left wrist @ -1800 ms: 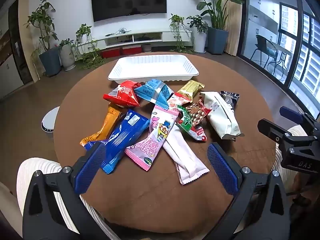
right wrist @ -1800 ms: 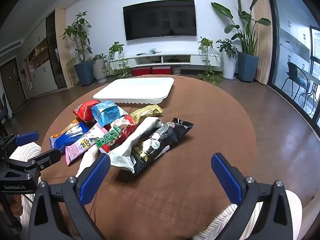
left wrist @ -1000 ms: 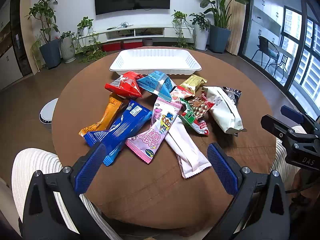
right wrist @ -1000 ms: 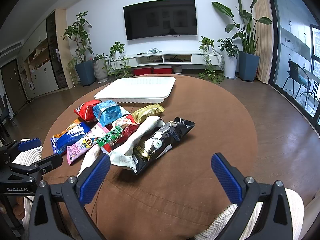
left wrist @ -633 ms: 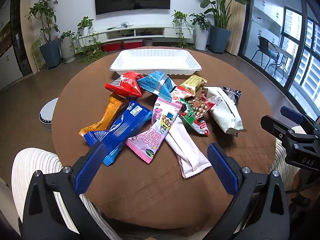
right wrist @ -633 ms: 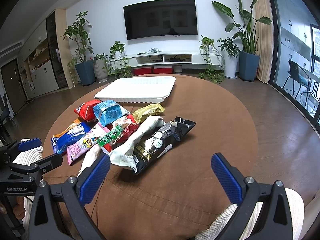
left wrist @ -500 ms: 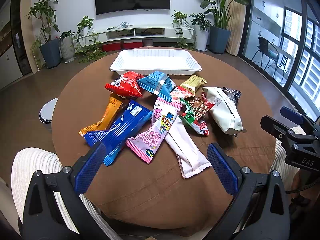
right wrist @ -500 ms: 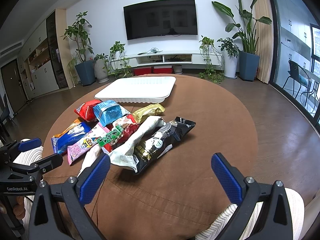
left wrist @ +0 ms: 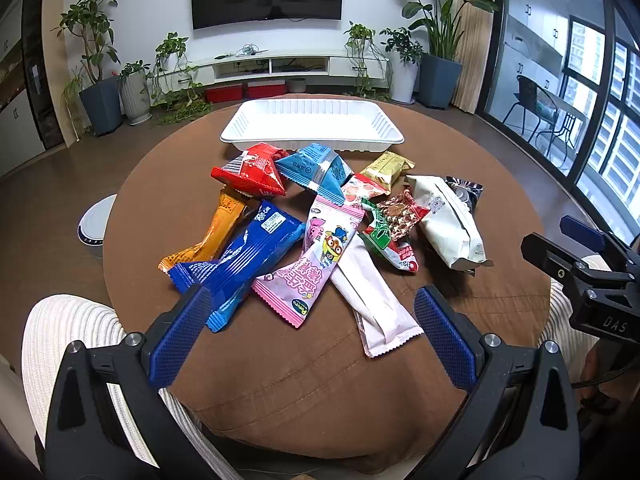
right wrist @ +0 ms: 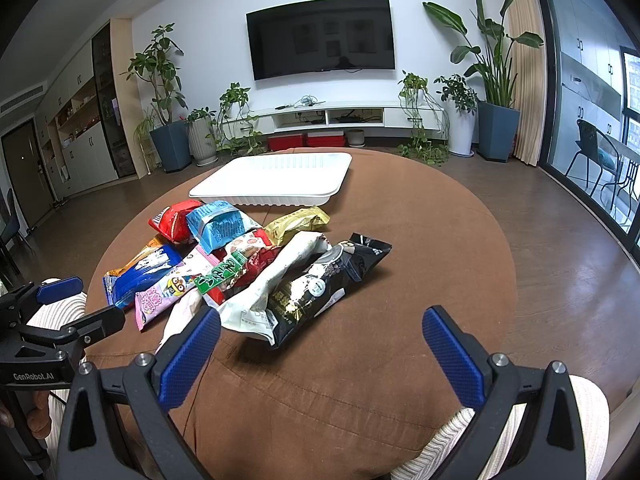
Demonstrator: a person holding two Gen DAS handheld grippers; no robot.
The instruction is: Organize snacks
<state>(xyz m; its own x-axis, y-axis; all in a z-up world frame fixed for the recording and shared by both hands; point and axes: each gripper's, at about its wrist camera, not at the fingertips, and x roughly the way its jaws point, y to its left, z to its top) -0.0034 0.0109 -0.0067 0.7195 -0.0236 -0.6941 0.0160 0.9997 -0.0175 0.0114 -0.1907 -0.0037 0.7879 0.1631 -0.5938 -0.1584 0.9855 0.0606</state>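
Both the left gripper (left wrist: 312, 336) and right gripper (right wrist: 324, 350) hang wide apart over the round brown table's (left wrist: 280, 392) bare near edge, short of the snack packets (left wrist: 320, 224); the white tray (left wrist: 312, 120) sits beyond.

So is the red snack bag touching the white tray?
Apart. In the left wrist view a strip of brown table shows between the red snack bag and the white tray's near rim.

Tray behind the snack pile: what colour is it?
White, with ribbed walls; the tray shows best in the left wrist view.
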